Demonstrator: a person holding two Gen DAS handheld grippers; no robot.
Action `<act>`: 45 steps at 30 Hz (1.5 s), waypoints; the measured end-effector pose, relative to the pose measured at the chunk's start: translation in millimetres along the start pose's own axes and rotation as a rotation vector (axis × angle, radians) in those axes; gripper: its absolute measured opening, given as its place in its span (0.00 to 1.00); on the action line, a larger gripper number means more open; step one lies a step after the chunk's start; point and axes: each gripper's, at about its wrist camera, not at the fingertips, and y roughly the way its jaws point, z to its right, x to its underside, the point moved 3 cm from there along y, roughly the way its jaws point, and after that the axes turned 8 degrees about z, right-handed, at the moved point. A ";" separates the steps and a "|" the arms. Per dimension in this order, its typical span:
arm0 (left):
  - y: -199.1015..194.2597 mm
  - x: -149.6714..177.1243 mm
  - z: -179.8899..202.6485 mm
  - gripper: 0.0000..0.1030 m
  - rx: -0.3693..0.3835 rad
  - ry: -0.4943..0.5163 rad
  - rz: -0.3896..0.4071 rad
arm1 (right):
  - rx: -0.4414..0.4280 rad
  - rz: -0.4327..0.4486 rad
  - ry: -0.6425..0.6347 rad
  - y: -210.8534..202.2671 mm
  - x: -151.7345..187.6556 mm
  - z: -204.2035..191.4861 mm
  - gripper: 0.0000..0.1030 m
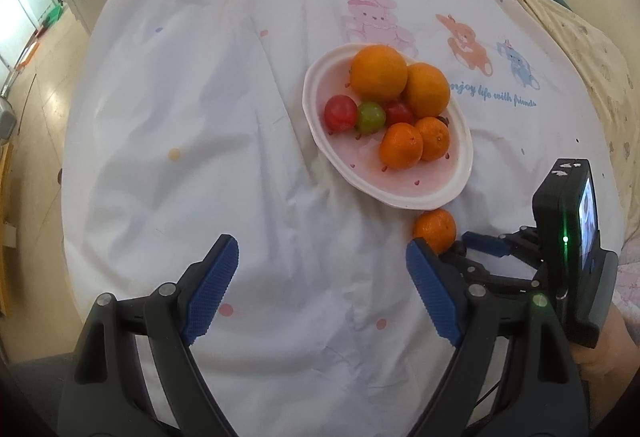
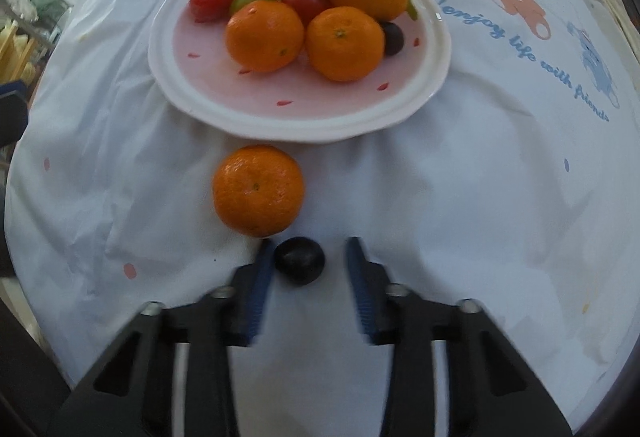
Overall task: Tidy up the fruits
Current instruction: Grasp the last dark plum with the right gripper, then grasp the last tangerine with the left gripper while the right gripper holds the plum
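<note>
The right gripper (image 2: 306, 261) is seen partly open, with a dark plum (image 2: 299, 261) lying on the cloth (image 2: 460, 197) between its blue pads: the left pad (image 2: 260, 277) is at or against the fruit, while a clear gap is left to the right pad (image 2: 360, 277), so nothing is clamped yet. The step in hand is judged to be the pick-up of this plum; the next move calls for the jaws to be closed gently and centred on it, then for it to be lifted over the rim and set down in the plate (image 2: 240, 117). The plum is small, round, near-black and matt, and it could be nudged away if it is pushed from one side only. Just beyond it, a loose mandarin (image 2: 258, 191) is left on the cloth, close to the plate but outside it, with glossy, dimpled skin. In the plate, two oranges, two mandarins, red and green fruits and another dark plum are already gathered. The left gripper (image 1: 322, 285) is held wide open above bare cloth, with nothing in it.
</note>
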 end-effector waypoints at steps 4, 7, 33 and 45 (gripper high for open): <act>2.0 1.6 0.4 0.81 -0.009 0.012 -0.004 | -0.011 -0.006 0.003 -1.8 2.1 -0.2 0.26; 4.2 1.5 0.0 0.81 -0.011 0.009 -0.010 | -0.019 0.005 0.028 -7.2 2.0 2.8 0.25; 53.2 32.4 85.2 0.73 0.037 0.129 -0.037 | -0.088 0.331 0.495 -128.7 27.9 107.7 0.26; 94.1 28.0 109.8 0.51 -0.034 0.164 -0.062 | -0.101 0.333 0.540 -131.2 26.4 123.0 0.26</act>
